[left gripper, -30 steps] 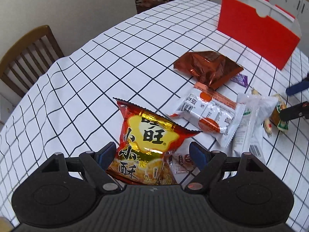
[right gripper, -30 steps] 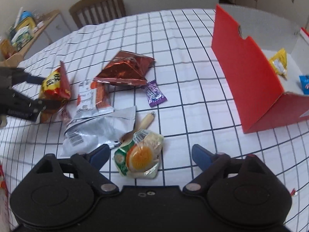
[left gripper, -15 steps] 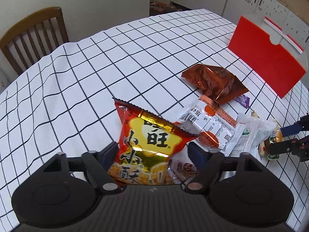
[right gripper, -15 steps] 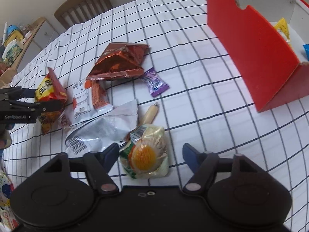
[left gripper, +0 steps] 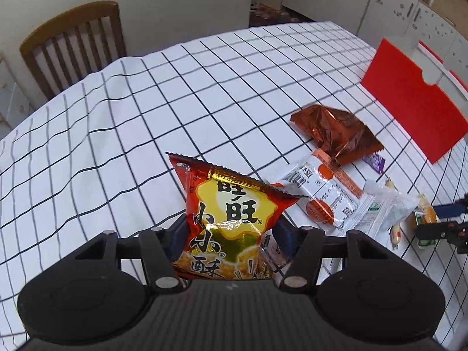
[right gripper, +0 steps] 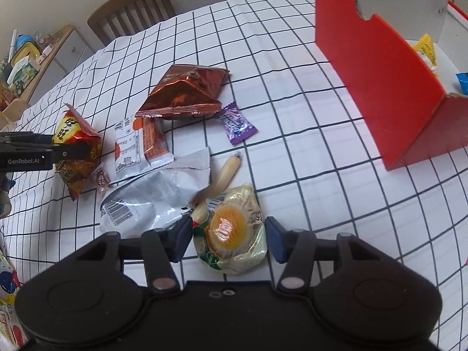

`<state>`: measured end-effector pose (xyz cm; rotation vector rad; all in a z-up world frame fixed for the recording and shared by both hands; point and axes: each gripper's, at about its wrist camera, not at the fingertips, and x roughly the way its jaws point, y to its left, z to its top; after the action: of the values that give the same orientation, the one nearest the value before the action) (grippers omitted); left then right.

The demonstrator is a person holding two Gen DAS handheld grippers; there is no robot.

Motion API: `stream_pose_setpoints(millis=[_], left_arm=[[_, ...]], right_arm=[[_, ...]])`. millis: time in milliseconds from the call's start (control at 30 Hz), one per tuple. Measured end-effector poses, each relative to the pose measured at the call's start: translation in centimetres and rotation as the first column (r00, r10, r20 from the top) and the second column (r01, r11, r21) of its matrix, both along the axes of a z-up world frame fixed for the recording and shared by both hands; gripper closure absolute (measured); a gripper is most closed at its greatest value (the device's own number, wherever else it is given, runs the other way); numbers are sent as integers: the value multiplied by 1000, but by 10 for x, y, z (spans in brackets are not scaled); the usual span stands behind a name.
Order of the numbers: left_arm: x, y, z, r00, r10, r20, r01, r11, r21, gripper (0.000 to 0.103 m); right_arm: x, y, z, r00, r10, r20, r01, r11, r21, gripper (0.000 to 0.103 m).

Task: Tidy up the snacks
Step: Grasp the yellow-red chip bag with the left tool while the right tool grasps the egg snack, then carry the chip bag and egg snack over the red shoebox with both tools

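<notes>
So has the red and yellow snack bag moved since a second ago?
Yes. The snack bag has tipped up off the tablecloth, between the closing left gripper.

- A table under a white tablecloth [left gripper: 122, 122] with a black grid.
- On it, a copper-brown foil bag [right gripper: 184, 93], touching a white-and-orange packet [right gripper: 137, 146].
- A purple candy [right gripper: 236, 124] just beside the foil bag.
- A silvery white pouch [right gripper: 152, 199] (barcode up), a sausage stick [right gripper: 225, 172] along its edge.
- A clear egg snack pack [right gripper: 231, 231] nearest the right camera.
- A red-and-yellow crisp bag [left gripper: 231, 219], tilted up.
- A red cardboard box [right gripper: 389, 87], well apart.
</notes>
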<state>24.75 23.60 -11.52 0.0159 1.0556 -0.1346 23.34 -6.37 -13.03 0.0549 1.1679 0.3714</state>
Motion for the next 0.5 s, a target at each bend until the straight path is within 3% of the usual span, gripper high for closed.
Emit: stream_pose_setpoints(millis=[500], left_arm=[[-29, -10, 63, 983, 165, 76, -160, 984, -74, 43]], right_arm=[[-21, -28, 46, 997, 25, 66, -27, 999, 33, 51]])
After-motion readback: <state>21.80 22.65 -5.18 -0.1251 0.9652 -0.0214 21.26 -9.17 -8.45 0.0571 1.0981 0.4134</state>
